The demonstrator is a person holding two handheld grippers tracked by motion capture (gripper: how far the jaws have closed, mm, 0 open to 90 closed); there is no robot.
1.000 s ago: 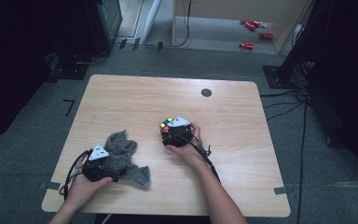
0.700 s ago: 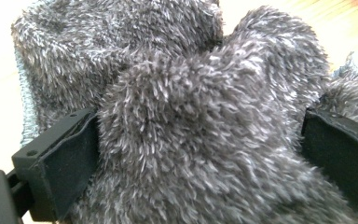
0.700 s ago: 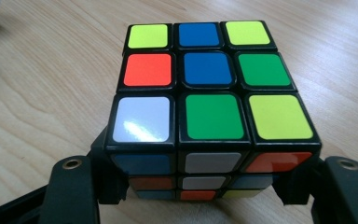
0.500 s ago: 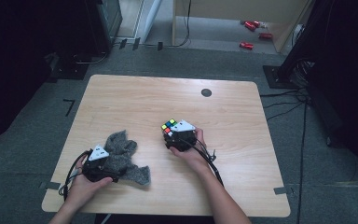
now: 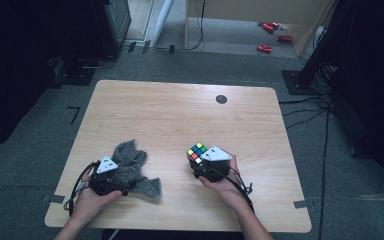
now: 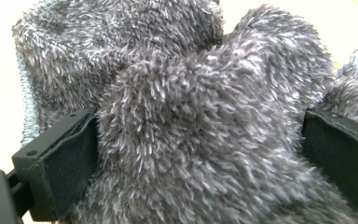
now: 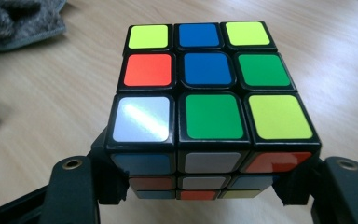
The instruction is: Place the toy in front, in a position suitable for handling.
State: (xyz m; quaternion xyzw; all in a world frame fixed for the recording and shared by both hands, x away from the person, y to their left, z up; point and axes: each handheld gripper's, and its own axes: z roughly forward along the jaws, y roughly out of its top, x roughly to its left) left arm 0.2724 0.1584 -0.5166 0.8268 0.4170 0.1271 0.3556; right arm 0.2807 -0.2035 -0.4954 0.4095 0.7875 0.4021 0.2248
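Observation:
A scrambled colour cube [image 5: 197, 151] [image 7: 205, 79] sits between the jaws of my right gripper [image 5: 198, 161] [image 7: 200, 186], near the table's front right. Those jaws have just been closing, and their pads now press on the cube's two sides, just above the wood. A grey fuzzy cloth [image 5: 130, 162] [image 6: 191, 93] lies bunched at the front left. My left gripper [image 5: 116, 174] [image 6: 200, 154] has a fold of it pinched between its black jaws. A hand holds each gripper from the near edge.
The wooden table [image 5: 180, 110] has a small black round spot [image 5: 221, 99] toward the back. Part of the cloth [image 7: 14, 18] lies left of the cube. Cables trail off the front edge. Red items [image 5: 265, 48] lie on the floor beyond.
My right gripper has carried the cube to the right and toward the near edge. The left gripper and the cloth have stayed where they were.

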